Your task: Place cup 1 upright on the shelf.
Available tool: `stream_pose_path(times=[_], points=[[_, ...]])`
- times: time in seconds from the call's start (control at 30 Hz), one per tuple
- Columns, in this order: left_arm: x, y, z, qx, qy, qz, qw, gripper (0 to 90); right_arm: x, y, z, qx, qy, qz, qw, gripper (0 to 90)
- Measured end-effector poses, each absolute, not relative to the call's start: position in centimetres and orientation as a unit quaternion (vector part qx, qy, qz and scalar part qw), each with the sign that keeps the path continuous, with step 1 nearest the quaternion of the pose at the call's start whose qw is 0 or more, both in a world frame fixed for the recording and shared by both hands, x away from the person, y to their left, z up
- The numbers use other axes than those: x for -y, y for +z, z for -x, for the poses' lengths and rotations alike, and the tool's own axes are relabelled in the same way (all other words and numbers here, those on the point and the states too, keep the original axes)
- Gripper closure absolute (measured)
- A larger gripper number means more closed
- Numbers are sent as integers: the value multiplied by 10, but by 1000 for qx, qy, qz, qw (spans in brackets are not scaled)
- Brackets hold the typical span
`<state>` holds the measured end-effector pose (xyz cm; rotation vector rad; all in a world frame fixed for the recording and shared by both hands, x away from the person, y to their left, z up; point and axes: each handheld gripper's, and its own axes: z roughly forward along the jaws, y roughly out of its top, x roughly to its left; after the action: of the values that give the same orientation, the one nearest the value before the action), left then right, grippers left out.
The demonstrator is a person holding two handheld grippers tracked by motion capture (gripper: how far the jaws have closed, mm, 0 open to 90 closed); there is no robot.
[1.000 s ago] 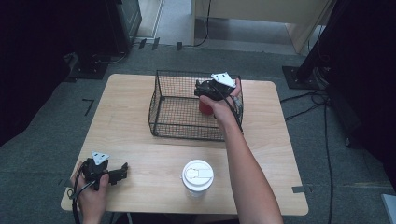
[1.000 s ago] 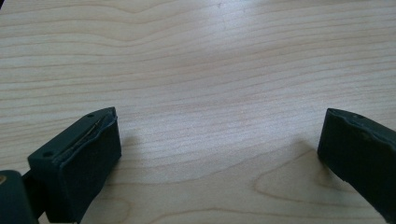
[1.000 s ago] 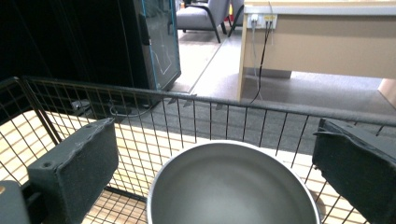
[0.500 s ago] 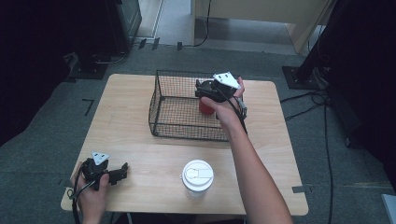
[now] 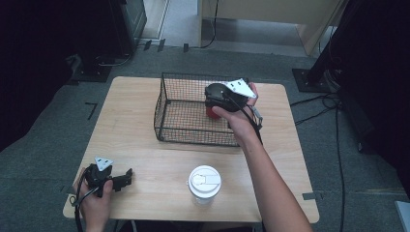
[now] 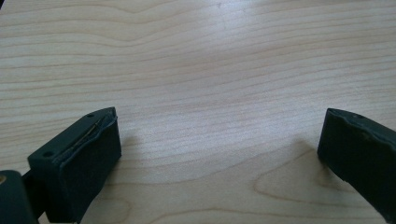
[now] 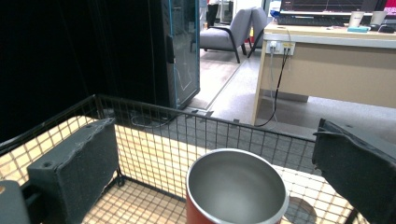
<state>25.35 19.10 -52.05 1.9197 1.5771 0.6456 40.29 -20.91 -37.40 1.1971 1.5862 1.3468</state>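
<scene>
Red cup (image 7: 236, 196) – steel-lined, open, upright – stands inside wire basket (image 7: 154, 122)

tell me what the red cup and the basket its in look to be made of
The red cup: likely metal, given its dull, brushed grey inside with soft reflections and a thin rolled rim; the outside looks coated in red, probably paint or powder coat. The basket: thin dark wire in a fine grid on thicker rim rods, apparently black-coated steel, though the coating can't be confirmed.

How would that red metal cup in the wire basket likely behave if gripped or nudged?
The red cup looks rigid, with a steel-like inside, so it should hold its shape. Its smooth wall may slip between the right gripper pads. Standing upright and empty, it could tip if pushed high.
</scene>
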Motion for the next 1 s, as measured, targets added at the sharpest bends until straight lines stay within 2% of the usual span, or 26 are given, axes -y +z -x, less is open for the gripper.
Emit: stream_pose_path(times=[0.53, 0.73, 1.0], points=[[-191, -521, -254, -590, 242, -716, 284, 0, 232, -369, -347, -614, 540, -450, 359, 4], [-191, -521, -254, -590, 242, -716, 284, 0, 245, -371, -323, -614, 546, -438, 364, 61], [-191, -520, -254, -590, 242, -717, 284, 0, 260, -379, -295, -627, 549, -421, 359, 60]])
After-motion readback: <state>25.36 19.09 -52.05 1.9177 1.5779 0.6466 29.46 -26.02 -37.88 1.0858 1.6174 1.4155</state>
